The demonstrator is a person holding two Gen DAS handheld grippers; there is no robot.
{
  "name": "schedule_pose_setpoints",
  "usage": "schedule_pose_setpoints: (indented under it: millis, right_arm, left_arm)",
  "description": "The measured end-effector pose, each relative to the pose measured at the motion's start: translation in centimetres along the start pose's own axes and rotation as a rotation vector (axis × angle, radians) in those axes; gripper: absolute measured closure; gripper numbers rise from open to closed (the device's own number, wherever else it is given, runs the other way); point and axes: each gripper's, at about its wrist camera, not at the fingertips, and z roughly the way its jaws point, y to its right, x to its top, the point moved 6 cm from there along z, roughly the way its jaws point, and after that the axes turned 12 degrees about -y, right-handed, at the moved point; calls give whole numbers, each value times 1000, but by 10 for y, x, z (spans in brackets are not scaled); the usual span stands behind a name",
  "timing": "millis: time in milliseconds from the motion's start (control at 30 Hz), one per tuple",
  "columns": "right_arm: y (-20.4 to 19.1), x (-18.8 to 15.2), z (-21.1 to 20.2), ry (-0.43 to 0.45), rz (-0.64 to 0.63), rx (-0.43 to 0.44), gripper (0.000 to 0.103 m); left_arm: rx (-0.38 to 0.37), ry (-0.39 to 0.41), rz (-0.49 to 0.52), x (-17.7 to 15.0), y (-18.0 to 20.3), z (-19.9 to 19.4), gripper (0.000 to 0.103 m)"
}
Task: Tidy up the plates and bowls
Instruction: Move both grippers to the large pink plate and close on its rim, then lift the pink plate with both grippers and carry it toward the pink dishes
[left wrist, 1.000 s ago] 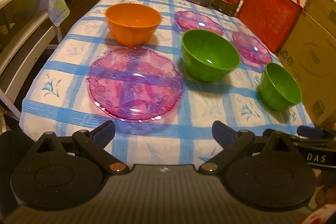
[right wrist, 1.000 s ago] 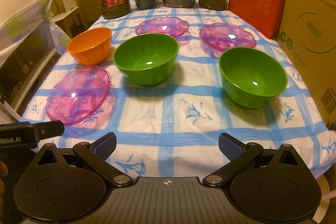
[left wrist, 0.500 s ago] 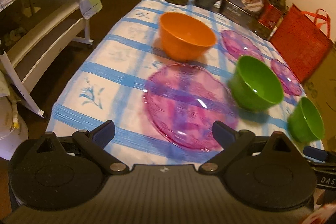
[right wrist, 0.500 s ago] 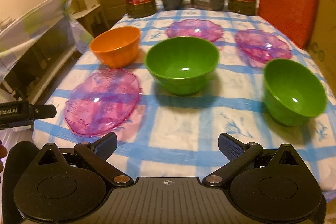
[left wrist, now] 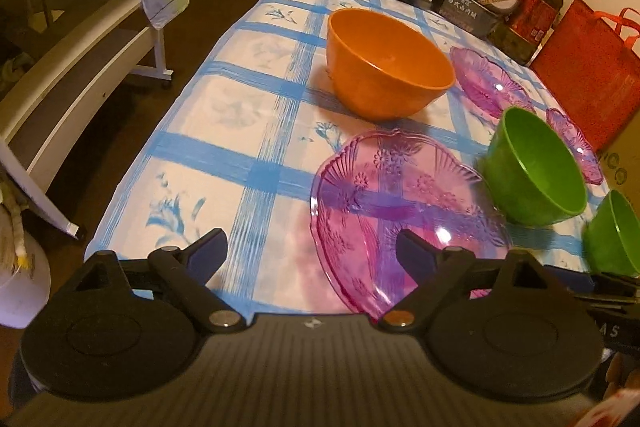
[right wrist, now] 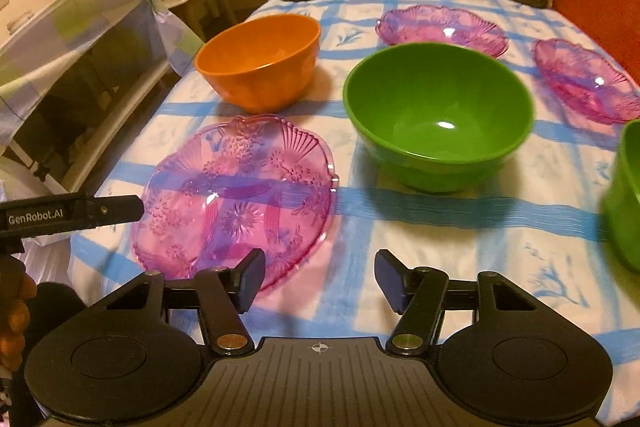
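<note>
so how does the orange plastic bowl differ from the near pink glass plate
The orange plastic bowl is deep, opaque and plain; the near pink glass plate is shallow, see-through and embossed with flowers. The bowl's rim is smooth, the plate's scalloped. Both sit upright and empty on the checked tablecloth.

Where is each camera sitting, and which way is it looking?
Left wrist: rides the left tongs, open over the table's near-left corner, facing the round orange plastic bowl.
Right wrist: rides the right tongs, open, facing the big green plastic bowl.
Both see the nearest see-through pink glass plate.
</note>
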Motion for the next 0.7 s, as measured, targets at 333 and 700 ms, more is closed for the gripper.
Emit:
schedule_pose_setpoints:
  millis: [333, 700]
  right_arm:
    - [-3, 13, 25, -18, 14, 12, 55]
    - [0, 13, 29, -23, 46, 11, 76]
  left_arm:
    - [-6, -7, 35, 11, -1, 22, 45]
    - [-21, -24, 61, 9, 3, 30, 86]
